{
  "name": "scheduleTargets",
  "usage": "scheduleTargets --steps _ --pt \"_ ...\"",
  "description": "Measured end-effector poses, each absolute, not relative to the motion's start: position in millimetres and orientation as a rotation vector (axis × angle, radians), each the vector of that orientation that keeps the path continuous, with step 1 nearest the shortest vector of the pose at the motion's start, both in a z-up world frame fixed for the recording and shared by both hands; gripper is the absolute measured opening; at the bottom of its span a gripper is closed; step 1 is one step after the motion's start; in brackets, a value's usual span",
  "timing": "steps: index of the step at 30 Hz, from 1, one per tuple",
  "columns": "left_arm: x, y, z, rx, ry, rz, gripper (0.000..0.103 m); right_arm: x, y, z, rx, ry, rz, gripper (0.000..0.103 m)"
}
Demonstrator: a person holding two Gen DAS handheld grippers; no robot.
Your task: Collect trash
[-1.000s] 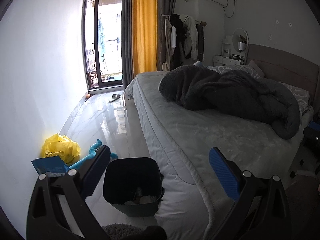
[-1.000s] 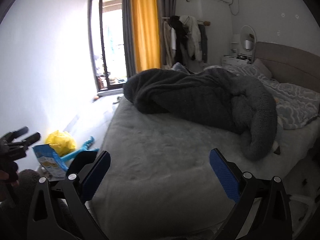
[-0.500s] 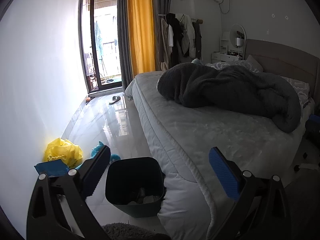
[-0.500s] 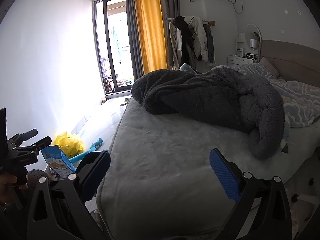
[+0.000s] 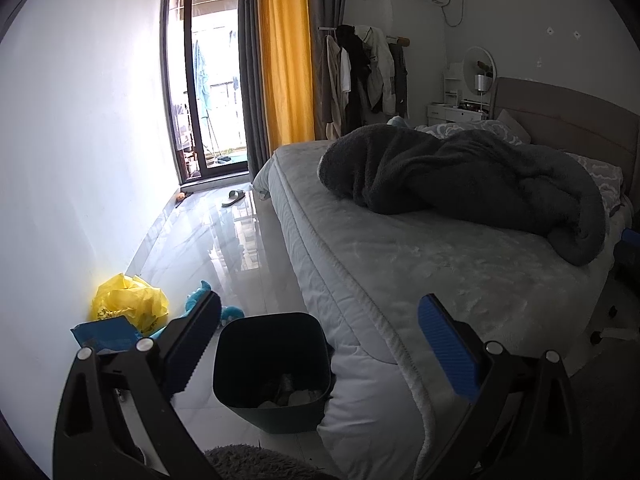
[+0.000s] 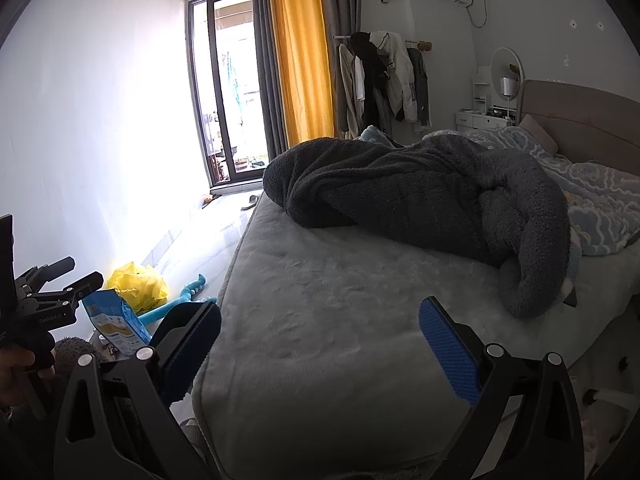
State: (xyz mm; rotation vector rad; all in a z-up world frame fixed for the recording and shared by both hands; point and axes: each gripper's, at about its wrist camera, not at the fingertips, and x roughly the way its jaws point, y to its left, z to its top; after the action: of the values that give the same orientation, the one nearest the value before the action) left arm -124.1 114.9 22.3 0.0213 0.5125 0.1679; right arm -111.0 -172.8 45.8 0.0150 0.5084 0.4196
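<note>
A dark trash bin stands on the floor against the bed's corner, with some trash at its bottom. A yellow plastic bag lies by the left wall, and shows in the right wrist view. A blue snack packet stands near it, also in the right wrist view. My left gripper is open and empty above the bin. My right gripper is open and empty over the mattress corner. The left gripper shows at the left of the right wrist view.
A bed with a dark grey blanket fills the right side. A blue toy lies on the glossy floor. A slipper lies near the balcony door. A grey rug is below the bin.
Both cameras have risen and tilted slightly; the bin and floor items sit a little lower and nearer in the left wrist view. Both grippers stay open and empty.
</note>
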Motion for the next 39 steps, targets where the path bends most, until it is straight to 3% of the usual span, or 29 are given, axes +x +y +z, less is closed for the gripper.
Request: scheduleTargets --steps 39 --pt "-121.5 114.8 19.1 0.004 0.529 0.173 0.100 -112.2 -171.3 45.0 0.021 0.511 0.416 0.100"
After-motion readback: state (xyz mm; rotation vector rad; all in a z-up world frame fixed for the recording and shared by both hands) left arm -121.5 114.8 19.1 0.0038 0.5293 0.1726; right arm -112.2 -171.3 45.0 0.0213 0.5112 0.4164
